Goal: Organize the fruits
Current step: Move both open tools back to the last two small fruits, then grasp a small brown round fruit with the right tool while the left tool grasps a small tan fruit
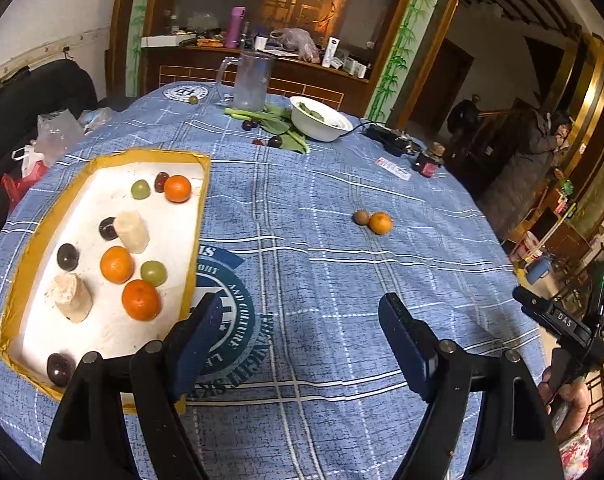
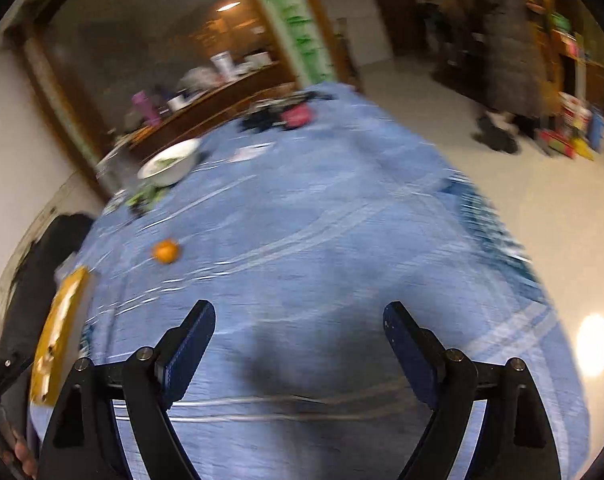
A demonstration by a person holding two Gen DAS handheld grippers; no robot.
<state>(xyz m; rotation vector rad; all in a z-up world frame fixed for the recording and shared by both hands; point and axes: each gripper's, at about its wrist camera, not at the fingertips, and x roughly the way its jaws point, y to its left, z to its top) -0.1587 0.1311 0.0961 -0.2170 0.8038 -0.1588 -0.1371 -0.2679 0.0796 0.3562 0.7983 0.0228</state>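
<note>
Left wrist view: the left gripper [image 1: 298, 344] hangs over the blue checked cloth of the desk [image 1: 342, 280] with its jaws spread wide and nothing between them. The yellow-rimmed tray [image 1: 200, 200] lies just beside its left finger and already holds three oranges, two green fruits, several dark plums and two pale cut chunks. The fruit not yet gathered, a loose orange [image 1: 381, 223] touching a small brown fruit [image 1: 362, 217], lies well beyond the tray, ahead of this gripper and slightly to the right of its line. More dark plums [image 1: 275, 142] rest farther off, beside the white bowl [image 1: 320, 120] and leafy greens. The right gripper [image 1: 558, 316] shows at the right edge, level with the tray's near end; its body reads "DAS". The cloth carries a round emblem [image 1: 226, 312] just beside the tray, with "AND CULTURE" legible and the rest only partly so. Right wrist view, heavily blurred: the right gripper [image 2: 300, 342] is likewise spread wide and empty. The loose orange [image 2: 166, 251] lies ahead and to its left, between it and the tray [image 2: 58, 328] at the left edge. Judgement: both grippers stand well apart from this pair, and which is nearer cannot be settled. The round fruit offers no long axis to align on.
</note>
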